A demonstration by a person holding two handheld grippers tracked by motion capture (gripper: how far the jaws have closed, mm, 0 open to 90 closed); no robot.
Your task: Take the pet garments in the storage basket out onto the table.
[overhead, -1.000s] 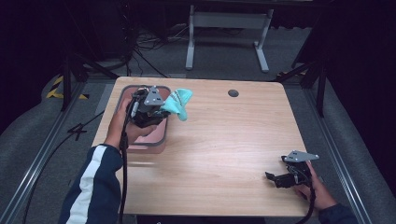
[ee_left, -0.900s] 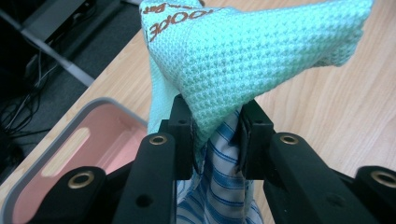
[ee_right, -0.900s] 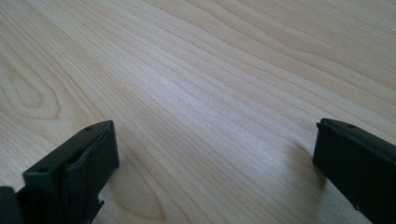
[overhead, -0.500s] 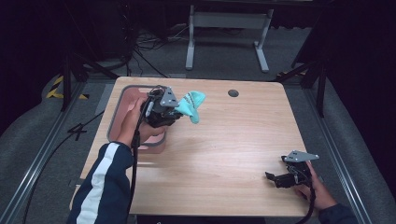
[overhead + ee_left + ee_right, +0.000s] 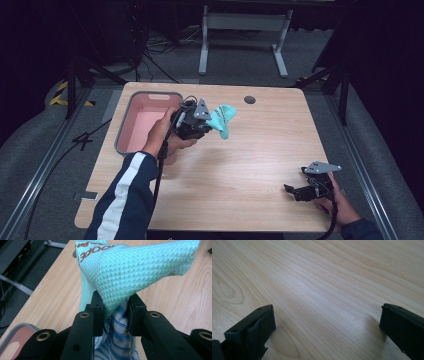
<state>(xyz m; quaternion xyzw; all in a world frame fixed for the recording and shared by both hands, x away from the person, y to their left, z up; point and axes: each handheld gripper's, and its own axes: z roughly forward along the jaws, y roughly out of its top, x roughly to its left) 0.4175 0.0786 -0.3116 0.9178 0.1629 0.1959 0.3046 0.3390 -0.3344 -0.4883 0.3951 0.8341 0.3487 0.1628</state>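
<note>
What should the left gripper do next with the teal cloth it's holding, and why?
Probably carry it a little farther over the bare table and lower it before letting go. The left gripper is shut on the teal cloth, with a blue-striped fabric pinched alongside; in the high view the bundle hangs in the air, already past the pink bin. The right gripper rests open, far off.

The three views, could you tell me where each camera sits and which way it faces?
High view: above the person's side, looking forward and down on the table; forearms, left gripper, right gripper.
Left gripper view: on that gripper, along its jaws, shut on the teal cloth.
Right gripper view: along open jaws at bare wood.
Shared: high and left gripper views show cloth and pink bin.
</note>
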